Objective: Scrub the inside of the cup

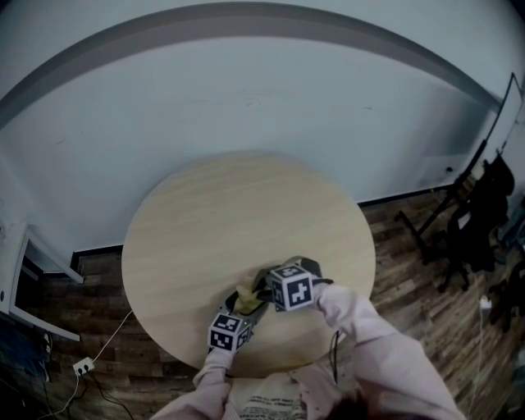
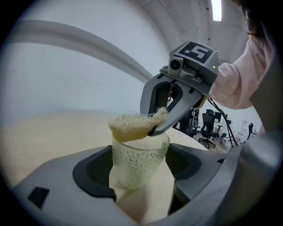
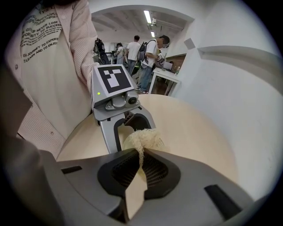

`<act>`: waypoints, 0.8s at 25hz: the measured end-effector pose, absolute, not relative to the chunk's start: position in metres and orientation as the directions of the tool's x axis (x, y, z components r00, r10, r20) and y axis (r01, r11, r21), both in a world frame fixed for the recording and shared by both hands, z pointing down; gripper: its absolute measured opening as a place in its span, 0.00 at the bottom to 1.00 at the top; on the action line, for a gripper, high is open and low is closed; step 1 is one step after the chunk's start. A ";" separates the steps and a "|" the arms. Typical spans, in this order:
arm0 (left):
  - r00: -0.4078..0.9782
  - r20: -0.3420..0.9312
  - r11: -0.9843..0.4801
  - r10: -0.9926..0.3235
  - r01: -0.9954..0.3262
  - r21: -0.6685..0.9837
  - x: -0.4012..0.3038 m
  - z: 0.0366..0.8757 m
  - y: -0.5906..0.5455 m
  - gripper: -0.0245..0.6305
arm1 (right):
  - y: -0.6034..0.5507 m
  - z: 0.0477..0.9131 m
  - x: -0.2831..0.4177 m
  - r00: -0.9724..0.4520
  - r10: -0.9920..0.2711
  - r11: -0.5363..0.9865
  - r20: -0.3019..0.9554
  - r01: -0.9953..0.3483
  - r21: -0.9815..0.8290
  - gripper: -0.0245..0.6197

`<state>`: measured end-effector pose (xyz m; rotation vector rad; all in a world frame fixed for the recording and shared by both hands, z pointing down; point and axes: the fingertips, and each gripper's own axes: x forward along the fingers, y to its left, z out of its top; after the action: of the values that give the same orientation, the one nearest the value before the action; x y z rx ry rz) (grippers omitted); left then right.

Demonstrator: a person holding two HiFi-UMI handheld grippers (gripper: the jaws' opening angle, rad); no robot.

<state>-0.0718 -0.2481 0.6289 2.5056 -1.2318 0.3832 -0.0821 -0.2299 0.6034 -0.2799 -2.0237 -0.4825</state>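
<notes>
Left gripper (image 2: pixel 139 175) clamped on an upright cup (image 2: pixel 139 156), pale, translucent, with a lattice-dimpled wall, at the round table's (image 1: pixel 246 205) 6 o'clock edge; right gripper (image 3: pixel 140 155), at the cup's 1 o'clock, pinches a fibrous scrub pad (image 2: pixel 129 126) lying across its rim.

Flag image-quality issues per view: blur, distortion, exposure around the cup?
Head view: dim overall, heavy fisheye curvature. Left gripper view: cup sharp, corners vignetted black, ceiling light blown out. Right gripper view: scrub pad sharp, same black corners.
</notes>
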 end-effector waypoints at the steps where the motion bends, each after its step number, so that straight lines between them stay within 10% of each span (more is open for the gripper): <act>1: 0.591 0.374 -0.576 -0.715 -0.801 0.165 -0.072 0.629 -0.248 0.60 | -0.230 0.604 -0.083 -0.468 -0.005 0.891 0.884 0.399 0.217 0.08; 20: 0.583 0.379 -0.572 -0.719 -0.806 0.155 -0.074 0.631 -0.248 0.60 | -0.228 0.604 -0.091 -0.375 0.043 0.916 0.926 0.385 0.114 0.08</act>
<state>-0.0736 -0.2482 0.6307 2.5051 -1.2451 0.3957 -0.0911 -0.2284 0.6036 -0.3117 -1.9327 -0.3740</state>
